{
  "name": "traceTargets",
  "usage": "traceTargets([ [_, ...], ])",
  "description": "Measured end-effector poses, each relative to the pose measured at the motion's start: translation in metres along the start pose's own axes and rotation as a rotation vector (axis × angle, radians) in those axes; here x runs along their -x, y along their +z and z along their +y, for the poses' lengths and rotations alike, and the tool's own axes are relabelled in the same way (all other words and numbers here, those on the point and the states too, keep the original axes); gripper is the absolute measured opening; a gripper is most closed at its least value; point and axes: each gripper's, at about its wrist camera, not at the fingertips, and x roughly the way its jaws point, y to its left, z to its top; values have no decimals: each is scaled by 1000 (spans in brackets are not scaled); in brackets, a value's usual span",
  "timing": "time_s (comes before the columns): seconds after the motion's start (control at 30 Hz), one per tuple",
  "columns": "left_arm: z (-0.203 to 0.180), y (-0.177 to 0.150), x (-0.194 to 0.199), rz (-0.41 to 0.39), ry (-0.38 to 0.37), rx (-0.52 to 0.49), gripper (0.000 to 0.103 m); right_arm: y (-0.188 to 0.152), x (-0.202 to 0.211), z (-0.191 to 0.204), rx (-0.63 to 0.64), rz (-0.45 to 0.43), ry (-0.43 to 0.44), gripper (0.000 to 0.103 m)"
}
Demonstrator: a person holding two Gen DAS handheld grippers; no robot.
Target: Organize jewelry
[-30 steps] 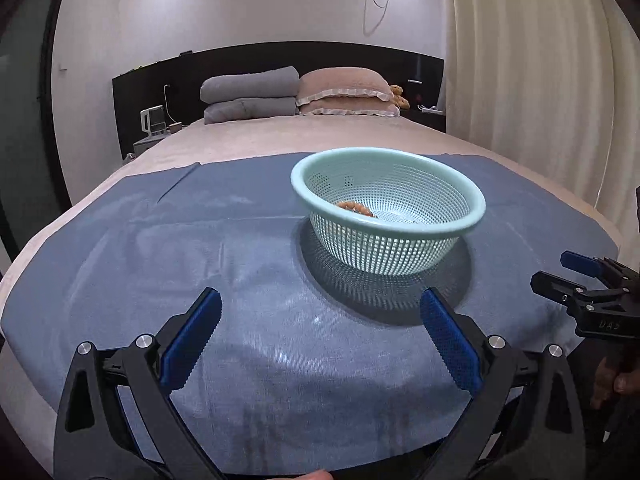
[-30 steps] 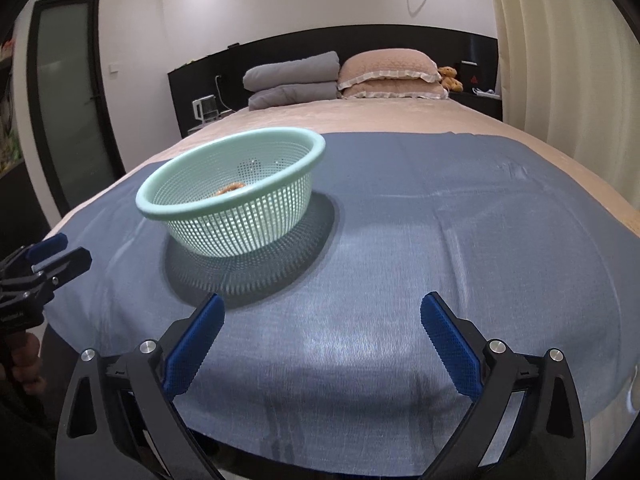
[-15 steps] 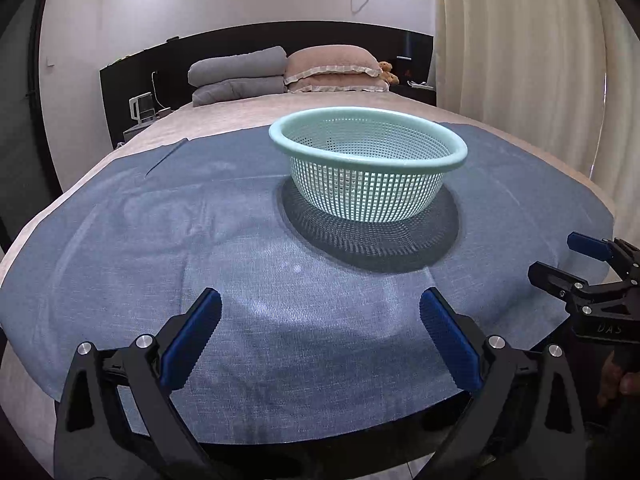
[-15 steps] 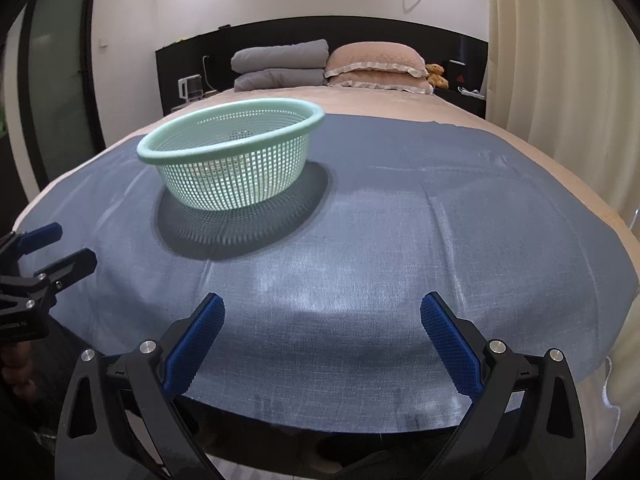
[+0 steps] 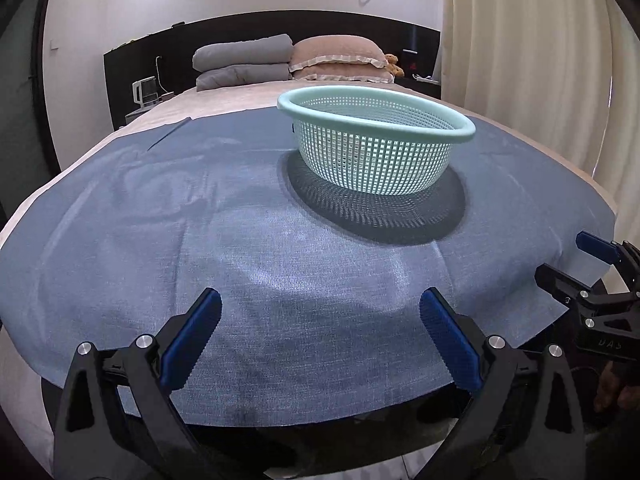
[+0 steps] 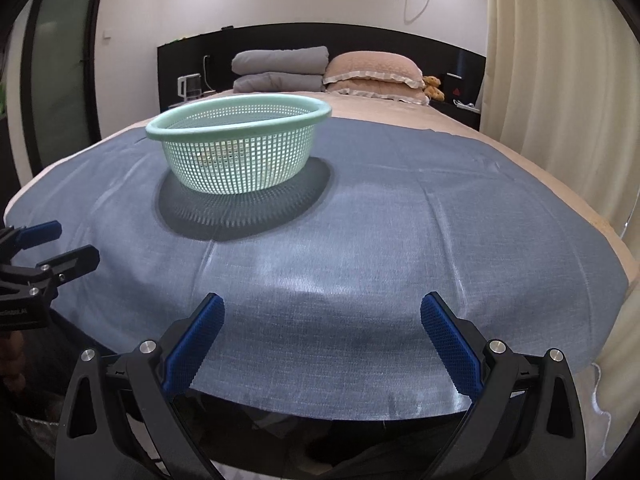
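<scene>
Both cameras have been dropping lower; left gripper (image 5: pixel 320 320) and right gripper (image 6: pixel 322 322) are hovering spread apart, basket (image 5: pixel 376 148) sitting at twelve o'clock.

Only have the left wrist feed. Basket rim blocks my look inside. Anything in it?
Observer: The right wrist view shows a small tan patch low inside the basket, seen through the mesh. It is too small to identify.
Operator: Right gripper state? I only catch its edge.
Observer: The right gripper is open, with nothing between its fingers, above the near edge of the blue cloth.
Operator: Left gripper apart from the basket?
Observer: Yes. Seen from the side, the left gripper is open and apart from the basket, by the cloth's near-left edge.
</scene>
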Motion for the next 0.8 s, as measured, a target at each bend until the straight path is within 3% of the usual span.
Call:
traceTargets([
  [0.2,1,-4,-4,31,1,0,97,-2,-1,-2,-18,9,-15,95],
  [0.8,-3,-5,1,20,28,-10,97,-4,1,3,-15,-1,-45,95],
])
